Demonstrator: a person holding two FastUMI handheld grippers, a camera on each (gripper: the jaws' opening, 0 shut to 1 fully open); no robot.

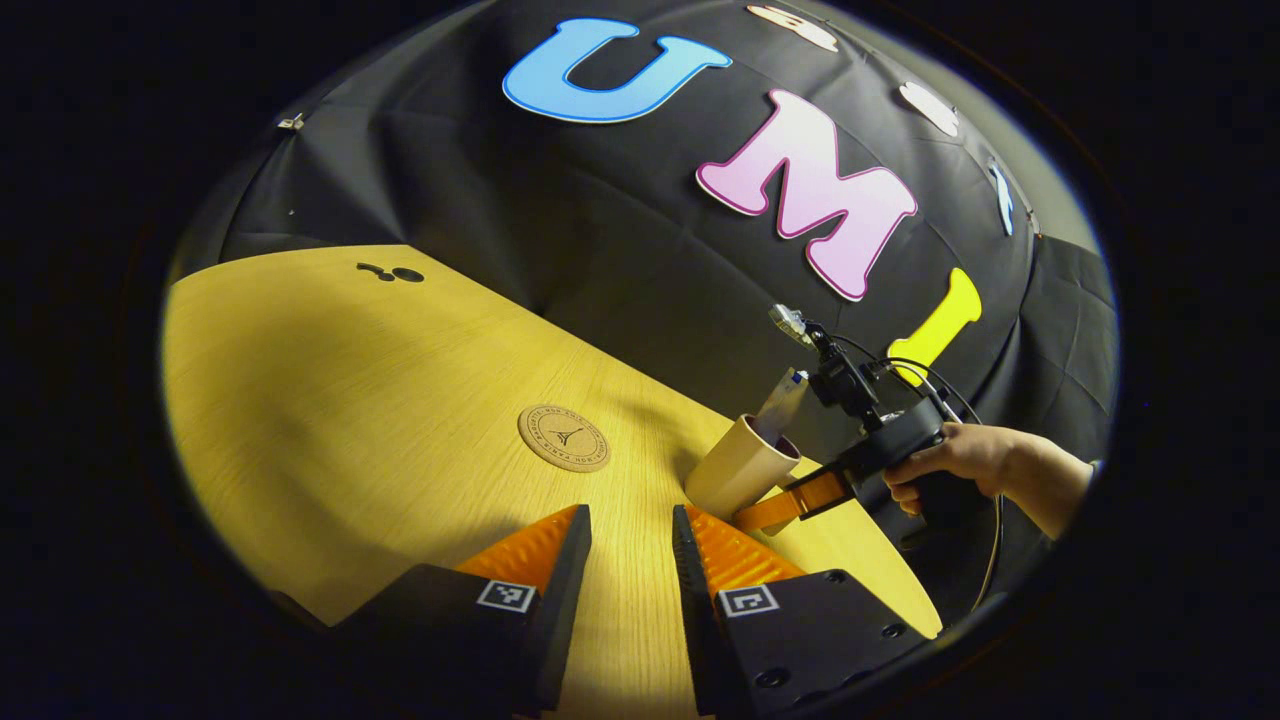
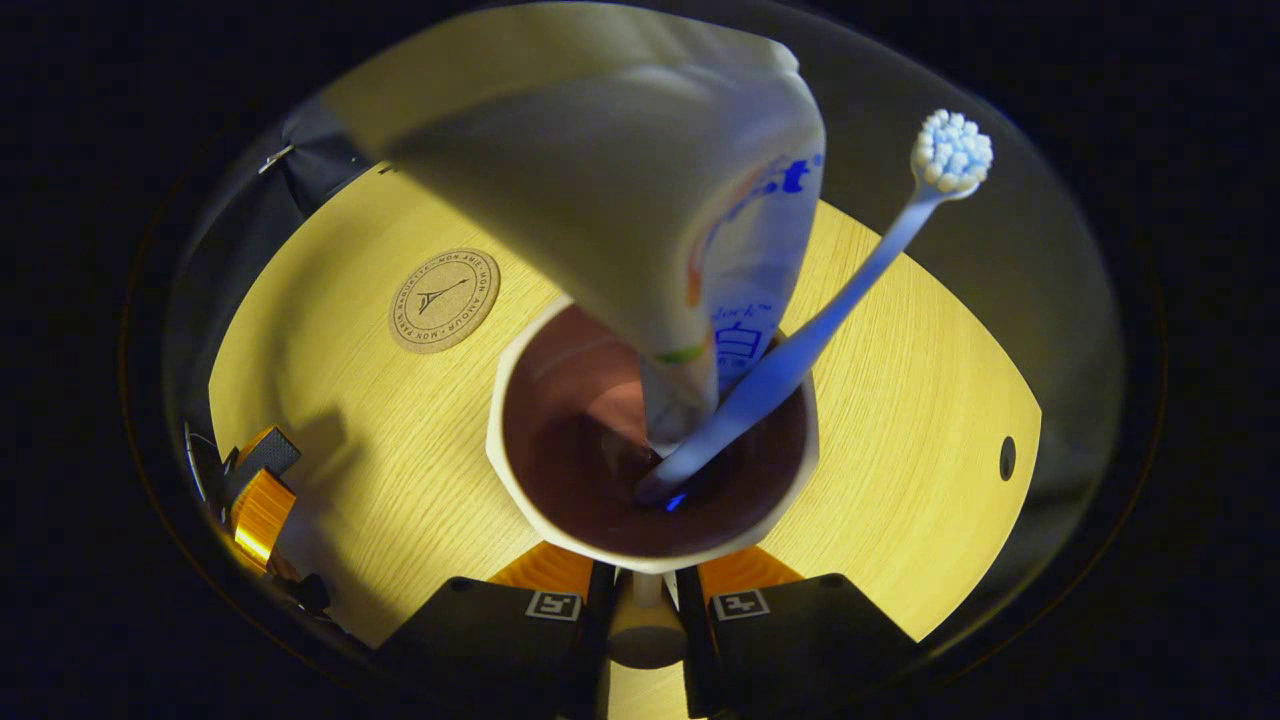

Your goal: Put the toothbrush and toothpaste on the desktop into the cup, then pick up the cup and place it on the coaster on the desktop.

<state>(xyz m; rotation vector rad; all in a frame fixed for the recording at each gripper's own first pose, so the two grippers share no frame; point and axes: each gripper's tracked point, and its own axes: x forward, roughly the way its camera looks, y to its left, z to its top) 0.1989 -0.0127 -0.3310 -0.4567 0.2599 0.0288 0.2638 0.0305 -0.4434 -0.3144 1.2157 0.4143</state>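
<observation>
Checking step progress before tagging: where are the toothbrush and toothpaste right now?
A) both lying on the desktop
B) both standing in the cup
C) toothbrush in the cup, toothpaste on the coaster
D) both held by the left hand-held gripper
B: the right gripper view shows the toothbrush and the toothpaste standing inside the cup, while the coaster lies bare.

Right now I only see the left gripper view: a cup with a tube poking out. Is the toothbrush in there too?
Observer: Yes. In the right gripper view the toothbrush leans in the cup beside the toothpaste, bristles up.
Operator: How is the cup gripped?
Observer: The right gripper has its jaws closed on a pale tab at the cup's near side.
Operator: What's the inside like?
Observer: Dark reddish-brown.
</observation>
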